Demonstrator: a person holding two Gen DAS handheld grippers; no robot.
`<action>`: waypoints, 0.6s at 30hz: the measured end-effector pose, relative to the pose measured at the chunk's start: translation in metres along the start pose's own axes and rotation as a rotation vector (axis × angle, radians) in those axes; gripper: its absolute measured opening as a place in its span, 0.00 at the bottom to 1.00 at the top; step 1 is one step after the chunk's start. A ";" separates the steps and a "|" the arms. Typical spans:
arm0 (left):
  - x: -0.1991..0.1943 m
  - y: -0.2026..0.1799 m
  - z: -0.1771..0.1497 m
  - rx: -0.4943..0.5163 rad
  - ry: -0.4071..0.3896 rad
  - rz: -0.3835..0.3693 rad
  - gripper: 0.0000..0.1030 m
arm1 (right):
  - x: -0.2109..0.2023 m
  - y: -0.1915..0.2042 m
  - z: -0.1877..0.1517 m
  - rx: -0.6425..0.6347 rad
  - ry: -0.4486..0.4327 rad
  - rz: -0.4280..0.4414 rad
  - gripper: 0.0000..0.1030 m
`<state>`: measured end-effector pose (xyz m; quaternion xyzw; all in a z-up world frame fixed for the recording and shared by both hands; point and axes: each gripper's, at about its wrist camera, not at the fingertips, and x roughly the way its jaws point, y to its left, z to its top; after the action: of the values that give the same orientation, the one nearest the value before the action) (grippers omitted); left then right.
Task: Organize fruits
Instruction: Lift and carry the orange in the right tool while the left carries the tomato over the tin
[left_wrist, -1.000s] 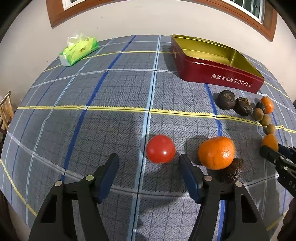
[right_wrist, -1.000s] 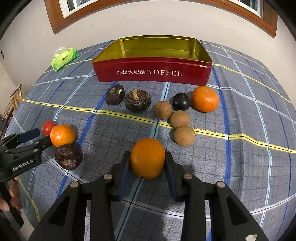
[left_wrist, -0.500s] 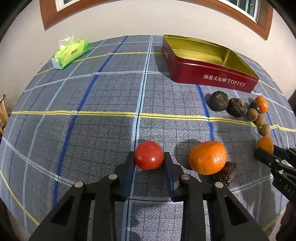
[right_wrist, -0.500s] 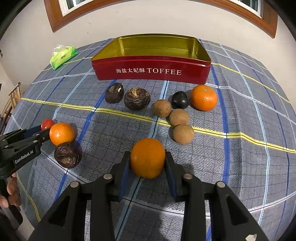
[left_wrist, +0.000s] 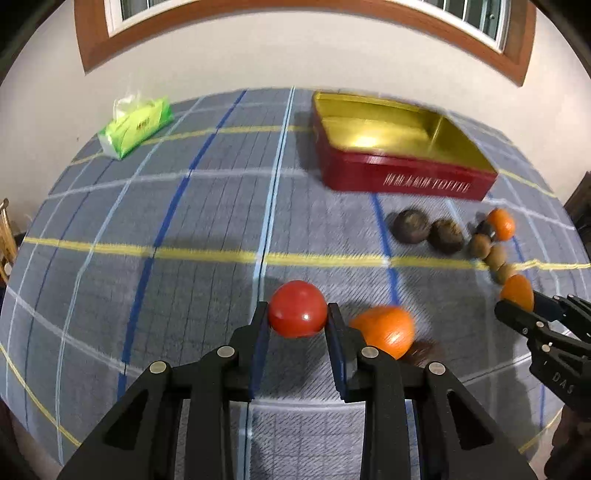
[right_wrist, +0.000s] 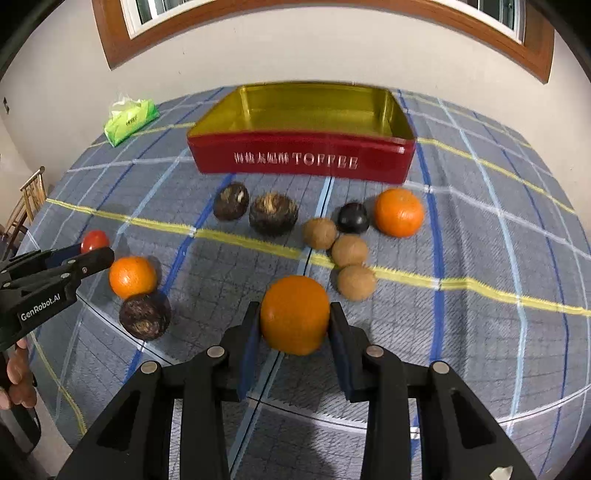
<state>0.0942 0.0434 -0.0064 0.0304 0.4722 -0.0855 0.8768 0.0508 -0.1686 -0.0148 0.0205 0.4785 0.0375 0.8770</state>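
A: Left gripper (left_wrist: 297, 317) is clamped on the tomato (left_wrist: 297, 308); the tin (left_wrist: 399, 151) sits ahead and to its right, well apart.

B: Right gripper (right_wrist: 294, 321) is clamped on an orange (right_wrist: 294, 314); the tin is dead ahead of it, long side facing us. We judge the right is nearer and drops first.
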 end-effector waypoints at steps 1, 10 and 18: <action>-0.003 -0.002 0.004 0.003 -0.013 -0.001 0.30 | -0.005 -0.001 0.003 -0.003 -0.017 -0.003 0.32; -0.010 -0.021 0.061 0.013 -0.099 -0.036 0.30 | -0.025 -0.023 0.047 -0.022 -0.109 -0.041 0.32; 0.015 -0.047 0.124 0.033 -0.133 -0.056 0.30 | -0.007 -0.047 0.107 -0.033 -0.140 -0.066 0.32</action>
<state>0.1959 -0.0208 0.0508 0.0260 0.4120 -0.1198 0.9029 0.1392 -0.2162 0.0457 -0.0072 0.4159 0.0146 0.9093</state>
